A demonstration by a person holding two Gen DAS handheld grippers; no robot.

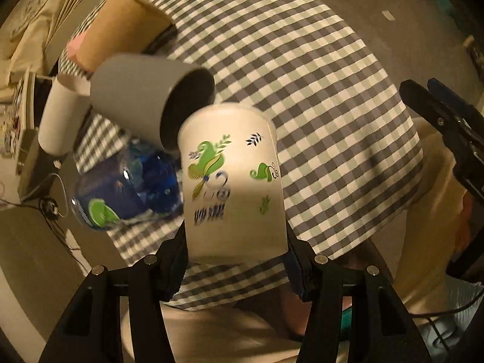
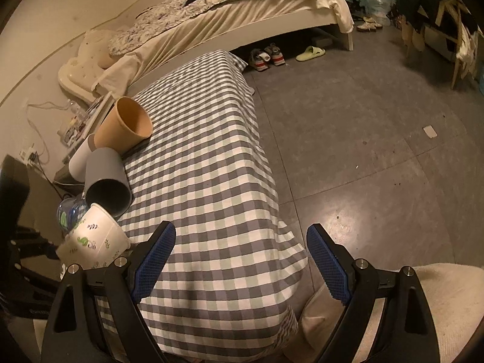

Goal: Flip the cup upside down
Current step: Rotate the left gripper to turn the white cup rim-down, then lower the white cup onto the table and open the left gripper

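My left gripper [image 1: 236, 254] is shut on a white paper cup with green leaf prints [image 1: 233, 181] and holds it in the air above the checked tablecloth [image 1: 317, 121]. The cup is tilted, and in this view its narrow end points away from me. It also shows at the lower left of the right wrist view [image 2: 93, 242], tilted, with the left gripper's black frame beside it. My right gripper [image 2: 242, 260] is open and empty, with blue pads [image 2: 154, 260], over the near end of the table.
A grey cup [image 1: 145, 103], a brown paper cup [image 1: 121, 33] and a white cup [image 1: 60, 115] lie on their sides along the table's left edge, beside a blue plastic bottle [image 1: 127, 187]. A bed [image 2: 242, 21], shoes [image 2: 266, 57] and bare floor [image 2: 363, 151] lie beyond.
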